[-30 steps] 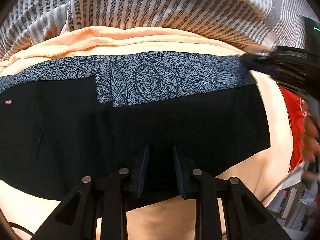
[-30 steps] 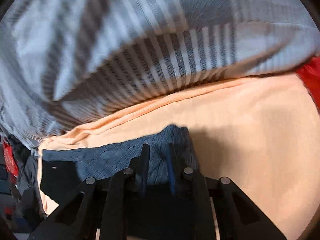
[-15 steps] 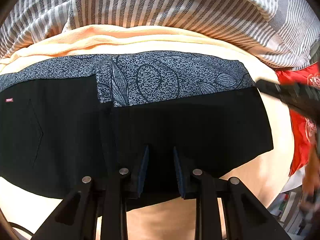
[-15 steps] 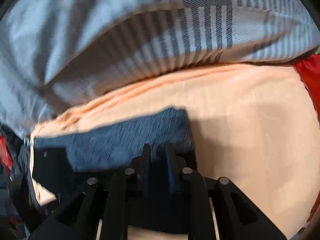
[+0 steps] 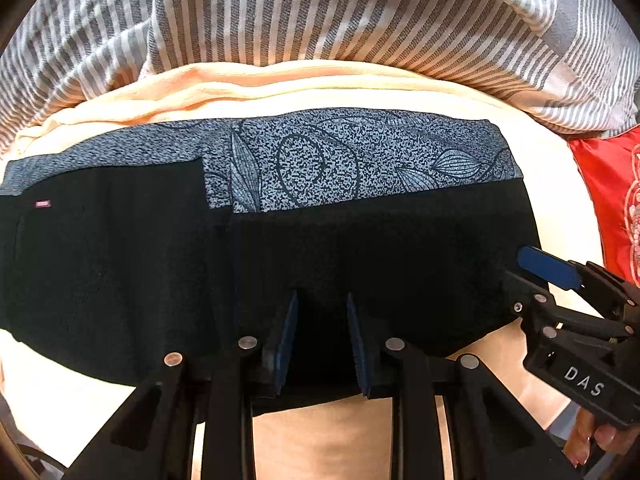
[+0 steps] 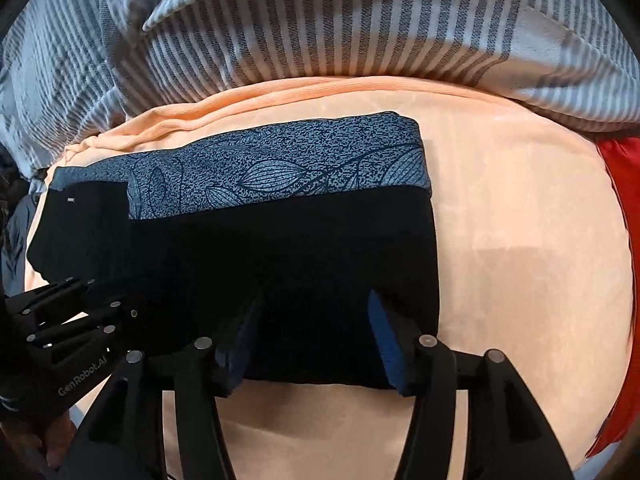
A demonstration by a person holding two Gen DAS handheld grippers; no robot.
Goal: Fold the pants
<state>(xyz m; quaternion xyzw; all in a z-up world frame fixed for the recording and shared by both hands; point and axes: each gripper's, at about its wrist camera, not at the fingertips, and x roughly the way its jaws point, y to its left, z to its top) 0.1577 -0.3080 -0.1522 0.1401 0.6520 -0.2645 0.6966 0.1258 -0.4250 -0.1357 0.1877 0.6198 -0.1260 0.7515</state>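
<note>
Jaws of your left gripper (image 5: pixel 322 336) stand narrowly parted over the near hem of the pants (image 5: pixel 360 248); whether they pinch the cloth you cannot tell. Your right gripper (image 6: pixel 312 336) has just been opening and stands released astride the hem. The pants lie folded on the peach sheet (image 6: pixel 520 220), patterned band (image 5: pixel 360 160) beyond, striped blanket (image 5: pixel 320 12) farthest

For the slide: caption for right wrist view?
Right gripper, jaws just opened, above folded black pants on peach sheet.
</note>
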